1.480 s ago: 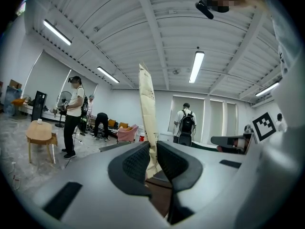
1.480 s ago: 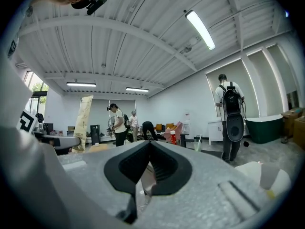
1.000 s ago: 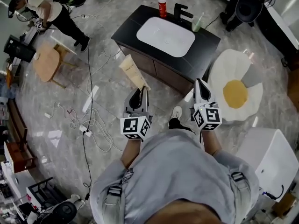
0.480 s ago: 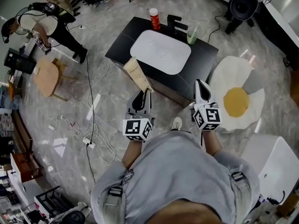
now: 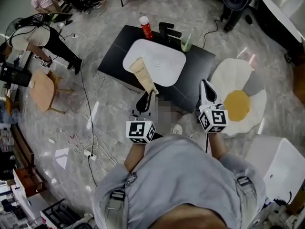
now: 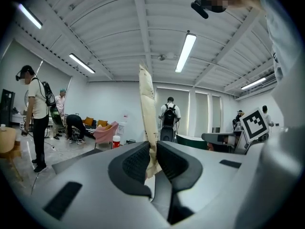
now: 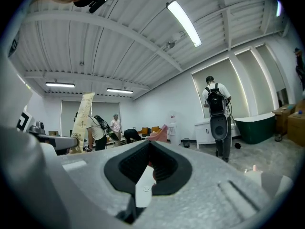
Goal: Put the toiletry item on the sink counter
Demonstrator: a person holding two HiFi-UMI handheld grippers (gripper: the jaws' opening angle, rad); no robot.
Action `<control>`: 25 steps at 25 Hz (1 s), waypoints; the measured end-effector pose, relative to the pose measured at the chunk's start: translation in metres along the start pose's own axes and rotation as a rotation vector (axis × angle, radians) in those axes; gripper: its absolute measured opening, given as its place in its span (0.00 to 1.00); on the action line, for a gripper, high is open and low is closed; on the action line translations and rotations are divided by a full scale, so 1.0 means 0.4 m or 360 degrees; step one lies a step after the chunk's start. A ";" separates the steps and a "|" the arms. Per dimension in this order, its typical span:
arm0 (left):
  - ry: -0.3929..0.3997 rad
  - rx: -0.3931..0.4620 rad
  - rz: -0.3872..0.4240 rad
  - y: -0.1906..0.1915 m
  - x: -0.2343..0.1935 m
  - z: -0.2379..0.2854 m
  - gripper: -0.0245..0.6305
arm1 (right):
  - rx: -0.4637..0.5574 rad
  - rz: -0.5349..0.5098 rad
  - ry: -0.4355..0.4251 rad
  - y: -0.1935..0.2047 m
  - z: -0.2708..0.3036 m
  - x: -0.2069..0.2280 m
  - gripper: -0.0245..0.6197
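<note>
The toiletry item is a beige tube (image 5: 142, 74). My left gripper (image 5: 149, 93) is shut on its crimped lower end, and the tube stands up and leans forward. In the head view its top overlaps the near edge of the white basin (image 5: 159, 61) set in the black sink counter (image 5: 200, 67). The left gripper view shows the tube (image 6: 148, 113) rising from between the pads of my left gripper (image 6: 153, 152). My right gripper (image 5: 204, 84) is held level beside it, before the counter's near right corner, shut with nothing in it. From the right gripper view, where the right gripper (image 7: 150, 160) points ahead, the tube (image 7: 83, 120) shows at the left.
A red bottle (image 5: 143, 26), a black faucet (image 5: 167, 30) and a green cup (image 5: 186, 44) stand along the counter's back. An egg-shaped rug (image 5: 238, 104) lies to the right and a white box (image 5: 274, 166) nearer right. Cables (image 5: 90, 128), a wooden stool (image 5: 42, 90) and people (image 5: 38, 37) are at the left.
The sink counter has come closer beneath me. Both grippers kept their pose, and the tube's top now overlaps the basin's near edge rather than the floor before the counter.
</note>
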State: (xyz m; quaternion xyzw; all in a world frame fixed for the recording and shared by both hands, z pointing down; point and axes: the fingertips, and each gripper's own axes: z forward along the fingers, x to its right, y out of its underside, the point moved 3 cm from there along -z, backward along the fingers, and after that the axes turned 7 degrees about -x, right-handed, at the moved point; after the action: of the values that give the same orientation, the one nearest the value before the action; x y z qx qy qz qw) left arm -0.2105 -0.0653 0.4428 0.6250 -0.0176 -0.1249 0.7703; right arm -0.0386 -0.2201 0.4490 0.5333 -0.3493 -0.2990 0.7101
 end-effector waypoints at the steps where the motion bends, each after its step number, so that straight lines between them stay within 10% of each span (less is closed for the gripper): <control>1: 0.0016 -0.0005 0.0003 0.000 0.002 0.015 0.11 | 0.0003 0.0004 0.0016 -0.001 0.004 0.012 0.05; 25: 0.0729 -0.0168 0.0136 -0.032 -0.038 0.261 0.11 | 0.0122 0.0220 0.0647 0.008 -0.003 0.016 0.05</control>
State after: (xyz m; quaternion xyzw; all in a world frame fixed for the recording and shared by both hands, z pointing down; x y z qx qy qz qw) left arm -0.2467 -0.1645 0.4550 0.5946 0.1376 0.0521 0.7905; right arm -0.0337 -0.2236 0.4528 0.5841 -0.2458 -0.1224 0.7638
